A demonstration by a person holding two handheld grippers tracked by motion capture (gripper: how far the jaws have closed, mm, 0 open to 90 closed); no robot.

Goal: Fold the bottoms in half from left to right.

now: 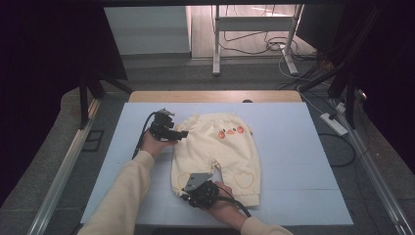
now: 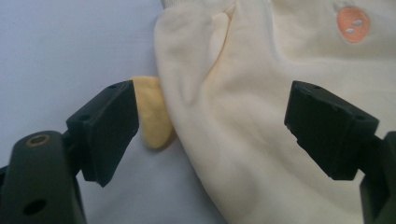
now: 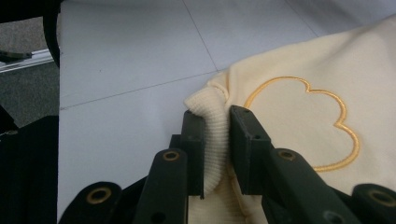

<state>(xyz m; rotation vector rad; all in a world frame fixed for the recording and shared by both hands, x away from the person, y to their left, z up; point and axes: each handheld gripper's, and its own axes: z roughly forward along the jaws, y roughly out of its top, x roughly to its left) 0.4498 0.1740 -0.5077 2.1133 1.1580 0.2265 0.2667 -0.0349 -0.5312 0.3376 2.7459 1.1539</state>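
Cream baby pants (image 1: 215, 147) with a duck face on them lie flat on the light blue mat (image 1: 293, 147). My left gripper (image 1: 183, 133) is at their upper left edge, open. In the left gripper view its jaws (image 2: 212, 107) stand wide apart over the pants' side (image 2: 261, 93), and a darker yellow tab (image 2: 152, 112) sticks out beside the left jaw. My right gripper (image 1: 187, 196) is at the lower left leg. There it (image 3: 217, 121) is shut on the ribbed cuff (image 3: 212, 140), next to an embroidered heart (image 3: 308, 121).
The mat covers a wooden table (image 1: 215, 96). Metal rails (image 1: 63, 166) run along both sides. A desk frame (image 1: 254, 29) and cables (image 1: 337, 122) stand on the floor beyond the far edge. Bare mat lies left and right of the pants.
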